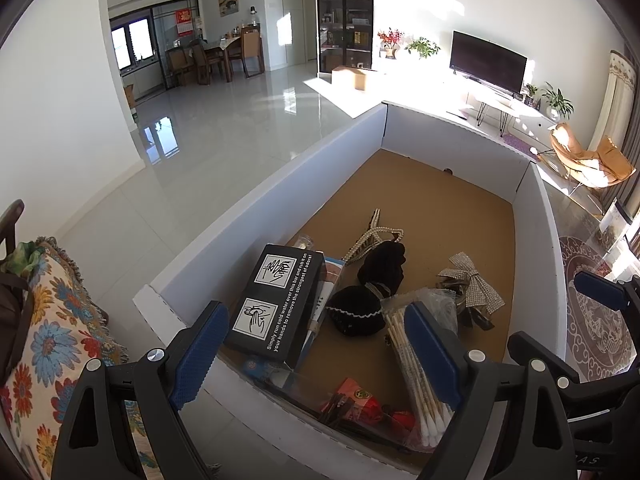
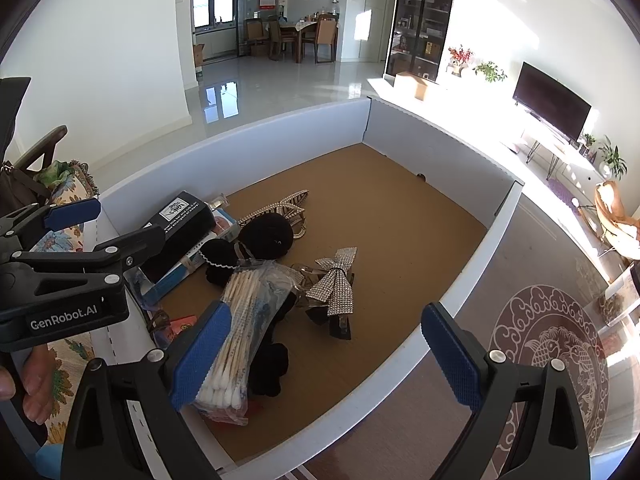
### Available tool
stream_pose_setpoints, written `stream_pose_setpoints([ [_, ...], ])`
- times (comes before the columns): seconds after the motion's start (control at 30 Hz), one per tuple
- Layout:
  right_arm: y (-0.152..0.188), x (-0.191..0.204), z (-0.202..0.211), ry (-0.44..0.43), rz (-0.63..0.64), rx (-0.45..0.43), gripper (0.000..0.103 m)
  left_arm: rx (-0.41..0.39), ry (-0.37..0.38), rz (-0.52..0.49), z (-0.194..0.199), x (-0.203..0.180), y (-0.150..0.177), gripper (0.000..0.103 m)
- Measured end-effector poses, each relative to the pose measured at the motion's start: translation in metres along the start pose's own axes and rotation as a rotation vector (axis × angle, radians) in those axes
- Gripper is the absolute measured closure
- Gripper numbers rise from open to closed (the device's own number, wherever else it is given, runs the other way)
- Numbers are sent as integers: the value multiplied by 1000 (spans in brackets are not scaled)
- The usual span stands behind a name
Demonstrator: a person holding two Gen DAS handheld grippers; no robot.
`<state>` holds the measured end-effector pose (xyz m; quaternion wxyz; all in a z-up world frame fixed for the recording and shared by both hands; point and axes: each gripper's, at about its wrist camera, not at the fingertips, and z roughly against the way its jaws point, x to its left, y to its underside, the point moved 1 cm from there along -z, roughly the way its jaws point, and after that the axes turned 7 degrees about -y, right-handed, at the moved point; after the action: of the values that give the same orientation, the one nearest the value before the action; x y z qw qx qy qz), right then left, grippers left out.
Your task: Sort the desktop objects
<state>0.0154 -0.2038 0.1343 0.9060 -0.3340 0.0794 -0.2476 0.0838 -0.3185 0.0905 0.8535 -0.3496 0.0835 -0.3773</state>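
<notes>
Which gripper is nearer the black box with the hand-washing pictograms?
Left. The left gripper hovers open right over the near end of the black box. The right gripper, also open, sits farther right, beyond the cotton swab bag.

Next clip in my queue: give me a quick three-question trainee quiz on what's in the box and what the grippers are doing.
1. True or false: the left gripper is shut on the black box.
2. Which item lies nearest the right gripper?
A. cotton swab pack
B. rhinestone bow
C. pearl hair clip
3. Fill in: the items all lie inside a white-walled ____ with a brown floor.

Key:
1. False. Both grippers are open and hold nothing; the left one hovers over the near wall.
2. A. The swab pack lies by the right gripper's left finger.
3. Cardboard tray.
</notes>
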Motion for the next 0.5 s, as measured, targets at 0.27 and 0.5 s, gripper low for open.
stream_pose_setpoints([
  [0.27,0,-1,1,-1,-2,-2,7,-2,-3,1,1,0,0,13],
  [0.5,0,-3,0,-4,-8,-2,7,-5,-3,12,3,1,0,13],
])
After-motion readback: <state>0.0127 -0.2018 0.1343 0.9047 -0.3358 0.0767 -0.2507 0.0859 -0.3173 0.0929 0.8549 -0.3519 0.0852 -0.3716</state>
